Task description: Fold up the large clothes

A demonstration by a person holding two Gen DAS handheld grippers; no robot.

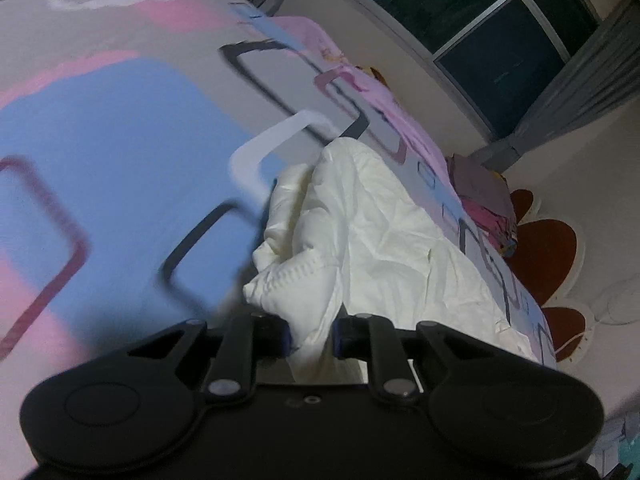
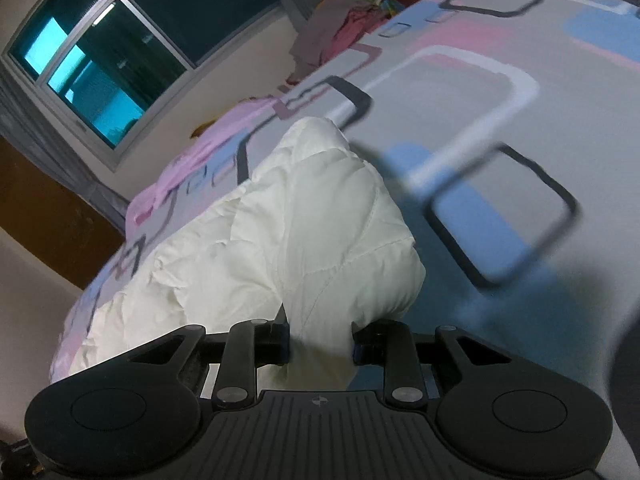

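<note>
A large cream-white garment (image 1: pixel 372 232) lies crumpled on a bed with a sheet (image 1: pixel 120 128) patterned in grey, pink and blue. My left gripper (image 1: pixel 314 338) is shut on a bunched edge of this garment, which rises from its jaws and trails off toward the right. In the right wrist view the same white garment (image 2: pixel 304 224) bulges up in a thick fold, and my right gripper (image 2: pixel 320 346) is shut on another part of its edge. The cloth hides the fingertips of both grippers.
A pile of pink and brown clothes (image 1: pixel 486 196) sits near the bed's far edge, seen also as the clothes pile (image 2: pixel 340 28). A pink cloth (image 1: pixel 360 80) lies farther along the bed. A dark window (image 1: pixel 480 12) and grey curtain are behind. A red flower rug (image 1: pixel 548 248) lies on the floor.
</note>
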